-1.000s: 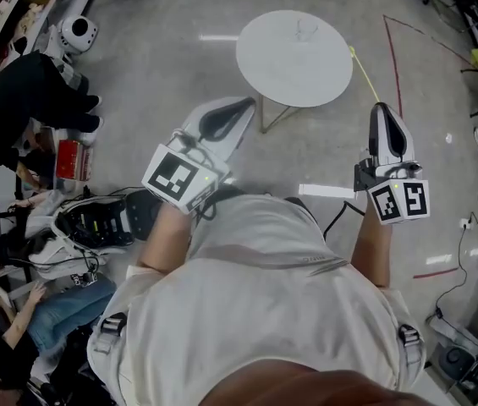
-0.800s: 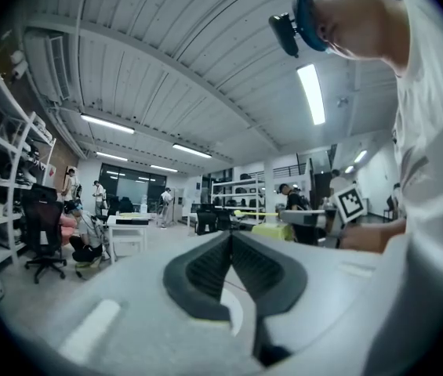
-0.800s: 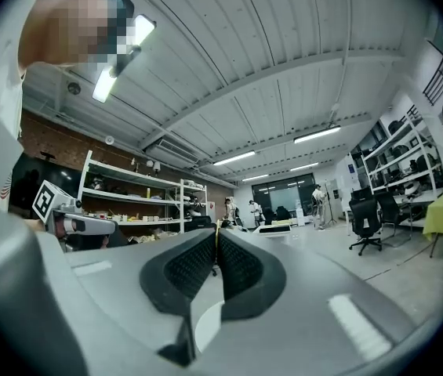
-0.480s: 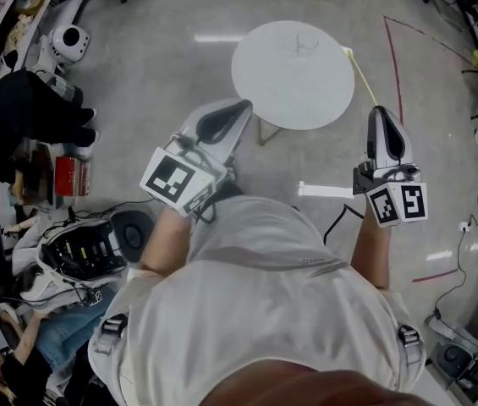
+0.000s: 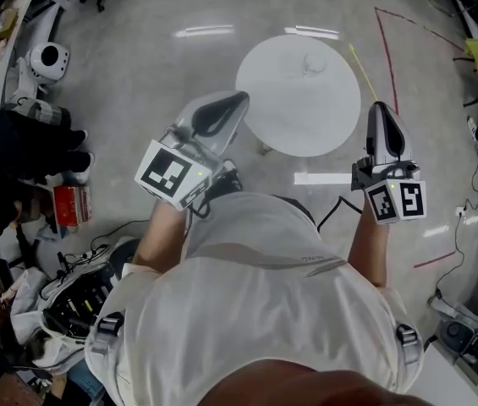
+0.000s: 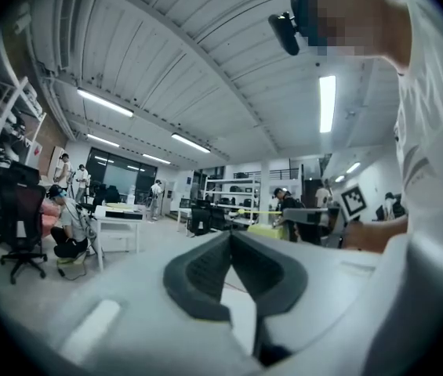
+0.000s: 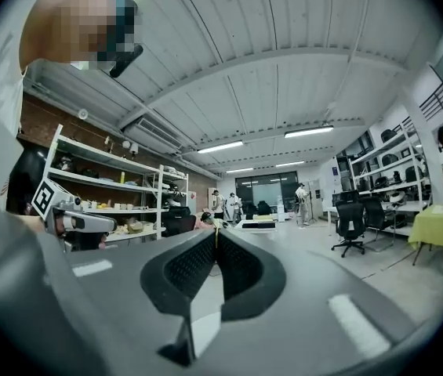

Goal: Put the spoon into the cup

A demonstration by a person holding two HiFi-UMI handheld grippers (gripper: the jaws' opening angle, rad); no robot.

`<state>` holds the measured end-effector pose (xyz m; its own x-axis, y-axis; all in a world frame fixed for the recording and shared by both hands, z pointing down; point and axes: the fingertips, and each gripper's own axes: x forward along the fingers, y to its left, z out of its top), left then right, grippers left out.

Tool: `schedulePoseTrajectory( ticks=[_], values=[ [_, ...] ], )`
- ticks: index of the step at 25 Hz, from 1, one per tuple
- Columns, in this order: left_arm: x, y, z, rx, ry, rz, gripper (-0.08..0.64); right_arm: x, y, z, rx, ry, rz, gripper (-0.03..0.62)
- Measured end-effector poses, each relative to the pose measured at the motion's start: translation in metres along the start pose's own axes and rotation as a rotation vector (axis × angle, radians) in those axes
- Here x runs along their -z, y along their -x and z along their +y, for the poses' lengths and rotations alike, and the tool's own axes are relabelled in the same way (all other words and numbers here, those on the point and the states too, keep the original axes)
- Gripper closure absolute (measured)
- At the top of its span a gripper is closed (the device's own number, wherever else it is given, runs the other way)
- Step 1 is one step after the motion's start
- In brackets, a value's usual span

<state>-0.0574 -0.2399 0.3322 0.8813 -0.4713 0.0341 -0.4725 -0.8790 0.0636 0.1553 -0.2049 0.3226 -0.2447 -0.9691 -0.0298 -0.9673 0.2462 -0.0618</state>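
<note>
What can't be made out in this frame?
Spoon: not identifiable in any view; from this distance the head view would show it too small, if it shows it at all.
Cup: clear and tiny in the head view, so its contents are unreadable.
Table: missing from both gripper views, which aim up across the room.

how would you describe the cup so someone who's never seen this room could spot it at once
Look for the round white table on the grey floor ahead of the person. Near its far edge stands the cup, small and of clear glass. It is the only thing visible on the tabletop, a faint see-through outline against the white.
</note>
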Motion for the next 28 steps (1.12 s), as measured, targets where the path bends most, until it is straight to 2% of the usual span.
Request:
schedulePoseTrajectory(
  ticks=[4, 7, 15, 22, 28],
  values=[
    [-0.017, -0.021, 0.057, 0.037, 0.000, 0.026, 0.558, -0.010, -0.052, -0.003, 0.040, 0.006, 0.039, 0.581],
    [-0.019, -0.037, 0.084, 0.053, -0.007, 0.032, 0.558, -0.002, -0.079, -0.009, 0.058, 0.020, 0.071, 0.581],
    [0.001, -0.095, 0.097, 0.057, 0.032, 0.069, 0.558, 0.047, -0.107, -0.071, 0.107, 0.008, 0.234, 0.581],
    [0.018, -0.146, 0.084, 0.009, 0.068, 0.108, 0.559, 0.125, -0.127, -0.127, 0.021, 0.017, 0.489, 0.580],
    [0.035, -0.167, 0.082, -0.050, 0.101, 0.150, 0.558, 0.200, -0.153, -0.154, -0.079, 0.103, 0.707, 0.580]
  ],
)
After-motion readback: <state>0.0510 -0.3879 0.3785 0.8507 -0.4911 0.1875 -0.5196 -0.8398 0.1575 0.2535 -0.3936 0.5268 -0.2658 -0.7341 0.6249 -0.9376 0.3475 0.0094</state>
